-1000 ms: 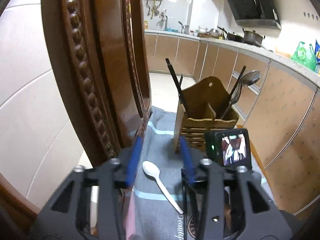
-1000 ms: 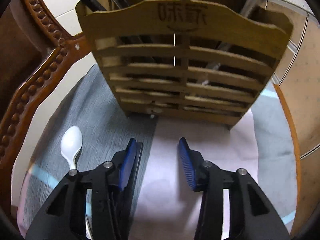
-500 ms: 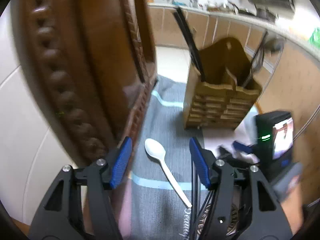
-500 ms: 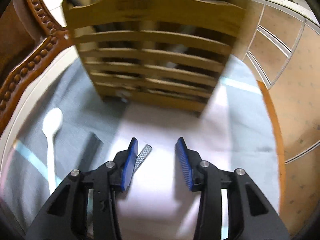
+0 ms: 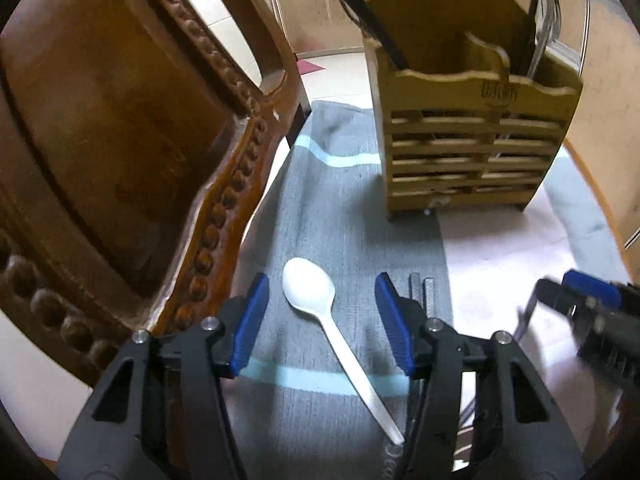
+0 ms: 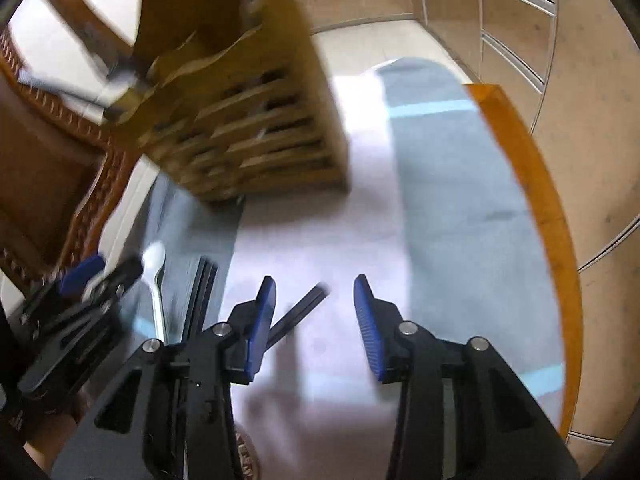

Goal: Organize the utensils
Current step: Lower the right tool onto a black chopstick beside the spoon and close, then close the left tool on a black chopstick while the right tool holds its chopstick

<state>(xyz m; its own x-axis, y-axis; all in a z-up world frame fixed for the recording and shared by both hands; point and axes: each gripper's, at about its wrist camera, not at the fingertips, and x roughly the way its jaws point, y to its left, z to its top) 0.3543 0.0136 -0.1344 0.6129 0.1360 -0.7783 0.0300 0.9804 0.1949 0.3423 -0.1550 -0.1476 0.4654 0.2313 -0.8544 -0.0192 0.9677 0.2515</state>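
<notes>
Spoon risk: my left fingers (image 5: 320, 320) are closing, still spread around the white spoon (image 5: 310, 288).
Closing off-centre could skid it toward the table's left edge; my right fingers (image 6: 314, 320) are opening, empty.

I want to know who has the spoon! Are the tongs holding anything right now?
No. The left tongs straddle the white plastic spoon without touching; the right tongs have nothing between them.

Both handheld tools are matte black plastic with triangular cut-outs in their arms and round silver screw heads at the joints. The left gripper (image 5: 320, 320) and the right gripper (image 6: 315, 324) each carry two ribbed blue fingers (image 5: 249, 322).
</notes>
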